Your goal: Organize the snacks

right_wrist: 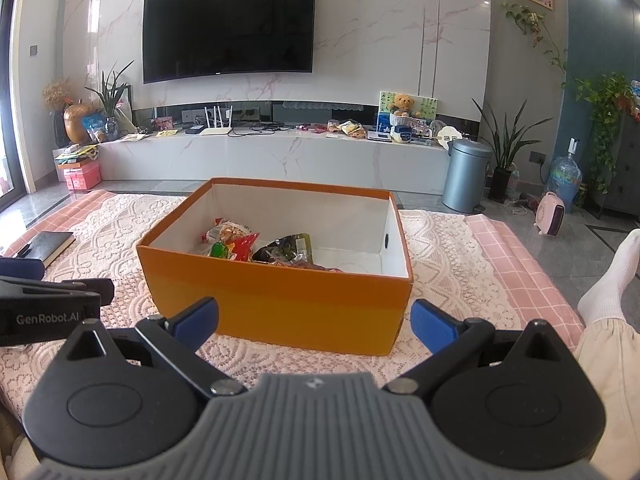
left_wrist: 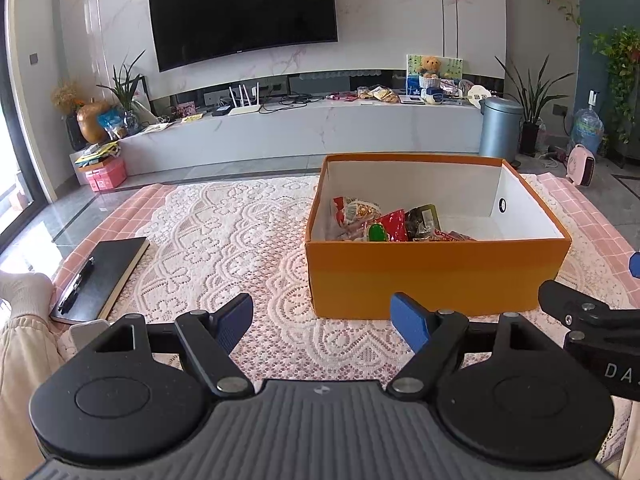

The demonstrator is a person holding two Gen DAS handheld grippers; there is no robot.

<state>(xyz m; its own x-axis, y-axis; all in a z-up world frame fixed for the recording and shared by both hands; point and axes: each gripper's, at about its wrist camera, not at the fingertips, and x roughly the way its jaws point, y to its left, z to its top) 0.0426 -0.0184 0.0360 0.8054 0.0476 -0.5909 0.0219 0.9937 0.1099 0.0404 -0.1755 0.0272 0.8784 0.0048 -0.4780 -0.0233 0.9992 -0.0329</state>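
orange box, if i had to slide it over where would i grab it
Likely the near long wall of the orange box: pinch its top rim from above, one finger inside, one outside. The box is open-topped and the wall is thin and upright. The snack packets lie left of centre, so grip toward the right, where the rim is unobstructed.

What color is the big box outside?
Orange box; clearest in the right wrist view.

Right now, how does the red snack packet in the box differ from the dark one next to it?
The red snack packet is bright red with a green patch; the dark snack packet is blackish with a yellow-green label. The red one lies more toward the box's left, the dark one nearer its middle. Both lie inside the orange box, untouched by either tongs.
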